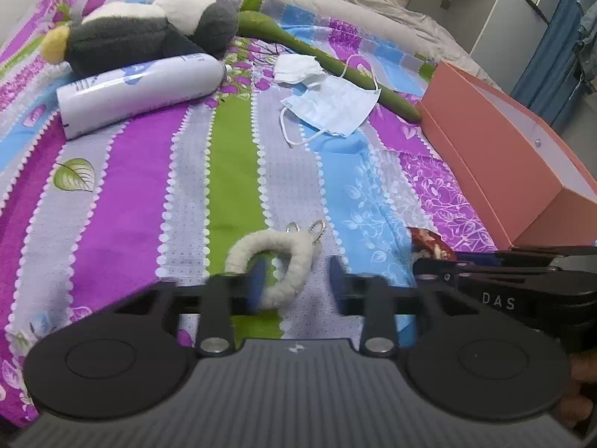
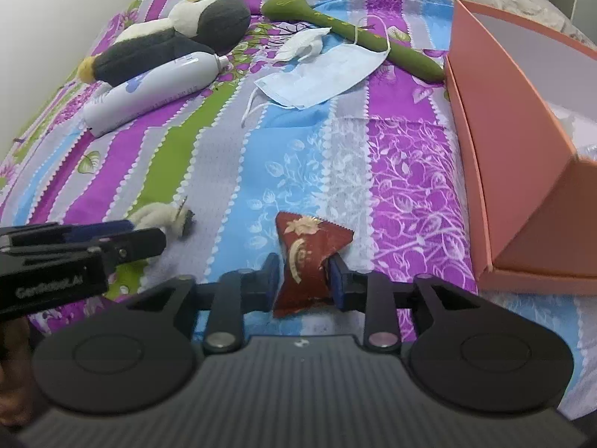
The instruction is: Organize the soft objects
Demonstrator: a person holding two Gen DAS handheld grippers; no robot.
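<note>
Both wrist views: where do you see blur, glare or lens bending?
Left wrist view: the near fingers look motion-blurred, glare streaks the white bottle, the pink box edge curves. Right wrist view: mostly sharper, the red pouch reads clearly, and the bedsheet stripes bow outward.

Striped bedspread [image 2: 209, 142], plush penguin [image 2: 168, 41], white bottle [image 2: 149, 93], face mask [image 2: 321, 74], pink box [image 2: 522, 149]

Room light soft, even, fairly bright; source not visible. Shadows faint, only thin dark edge under spray bottle [image 1: 141, 91] and plush penguin [image 1: 145, 30]. Mild sheen along bottle side. Strong fisheye bend at frame edges, pink box [image 2: 522, 149] walls curved. Left gripper [image 1: 296, 280] fingertips smeared by motion blur; far bedding soft.
</note>
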